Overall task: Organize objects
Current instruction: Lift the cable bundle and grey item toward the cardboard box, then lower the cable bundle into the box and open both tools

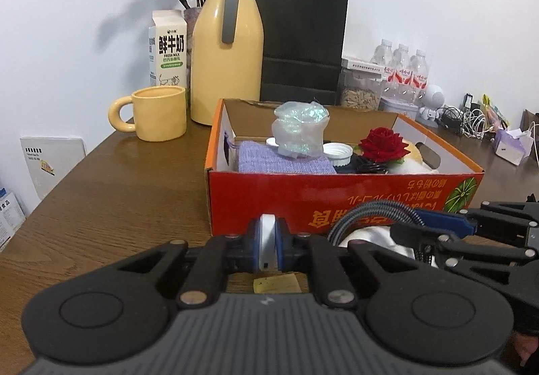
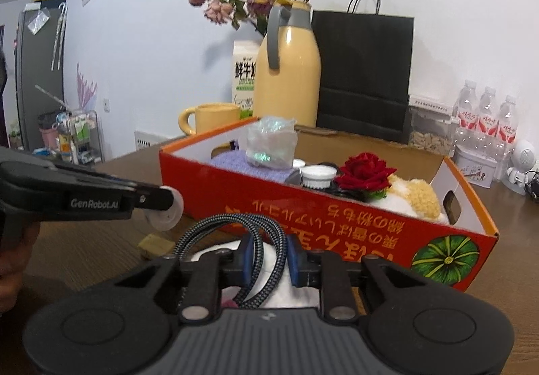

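A red and orange cardboard box (image 1: 337,188) stands on the wooden table just ahead of both grippers. It holds a purple cloth (image 1: 279,161), a crumpled clear bag (image 1: 299,129), a white cap (image 1: 337,151), a red rose (image 1: 382,142) and a plush toy (image 2: 414,198). My left gripper (image 1: 267,242) is shut on a small white round disc (image 1: 267,230), held on edge in front of the box. My right gripper (image 2: 269,255) is shut on a looped grey braided cable (image 2: 232,223), with something white (image 2: 269,294) lying beneath it. From the right wrist, the left gripper (image 2: 168,203) shows at left with the disc (image 2: 165,215).
Behind the box stand a yellow mug (image 1: 158,112), a yellow thermos jug (image 1: 227,52), a milk carton (image 1: 166,48), dried flowers and a black paper bag (image 1: 303,38). Water bottles (image 1: 404,68), a jar and tangled cords fill the back right. A small yellowish scrap (image 1: 276,284) lies near me.
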